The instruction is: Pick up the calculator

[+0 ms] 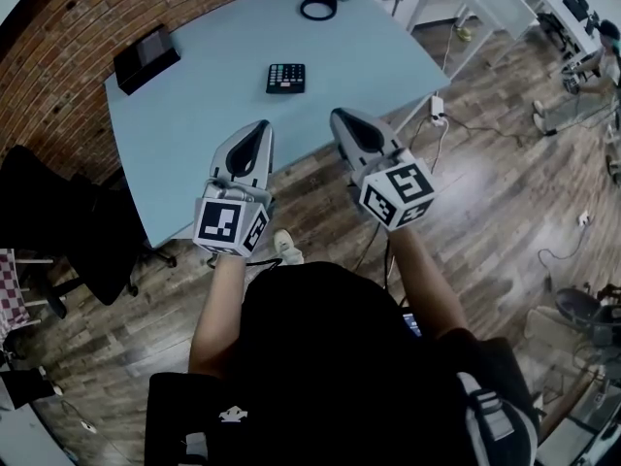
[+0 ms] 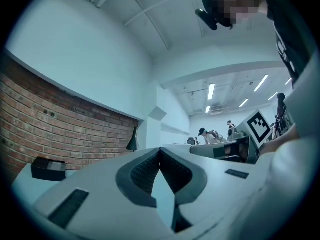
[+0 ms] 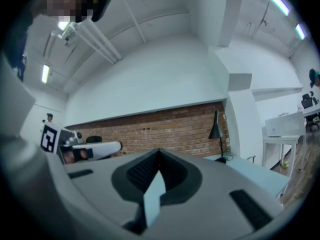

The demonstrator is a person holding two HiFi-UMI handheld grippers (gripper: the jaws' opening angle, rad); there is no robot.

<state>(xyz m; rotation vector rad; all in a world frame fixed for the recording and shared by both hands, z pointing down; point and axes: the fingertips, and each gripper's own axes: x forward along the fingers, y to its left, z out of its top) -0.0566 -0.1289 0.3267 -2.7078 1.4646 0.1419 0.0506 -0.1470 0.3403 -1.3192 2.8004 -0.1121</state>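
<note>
The calculator lies flat near the middle of the light-blue table, well beyond both grippers and touched by neither. The left gripper and the right gripper hover side by side over the table's near edge, pointing toward the far side. Each has its jaws closed together on nothing. A black box sits at the table's far left corner, and a desk lamp's base stands at the far edge.

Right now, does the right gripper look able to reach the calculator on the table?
Probably yes: bare table lies between the right gripper and the calculator, nothing in the way. Its jaws are shut, though, so they must open first.
</note>
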